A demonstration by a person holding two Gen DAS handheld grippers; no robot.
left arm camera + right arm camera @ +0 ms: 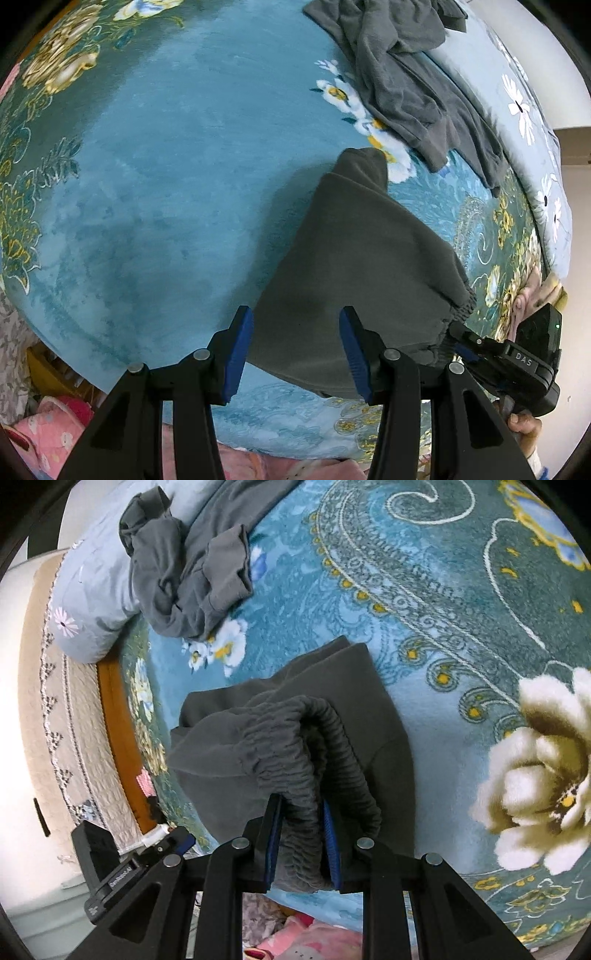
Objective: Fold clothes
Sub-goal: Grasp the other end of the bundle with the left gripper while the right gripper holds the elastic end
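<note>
Mid-fold on dark grey trousers (325, 716), doubled over on the teal floral blanket (166, 166). Right gripper (301, 840) pinched narrow on the gathered elastic waistband (288, 738), lifted off the bed. Left gripper (295, 350) spread wide, holding nothing, above the cloth's near edge. Probably folded in half, though layers hard to count. Next: catch the free edge with the left, then carry the waistband across. Crumpled grey garment (399, 74) lying well apart.

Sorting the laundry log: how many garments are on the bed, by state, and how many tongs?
Folded dark grey pants, waistband held: 1
Crumpled grey garment, unfolded: 1
Tongs, left tongs and right tongs: 2
Total: 4
</note>
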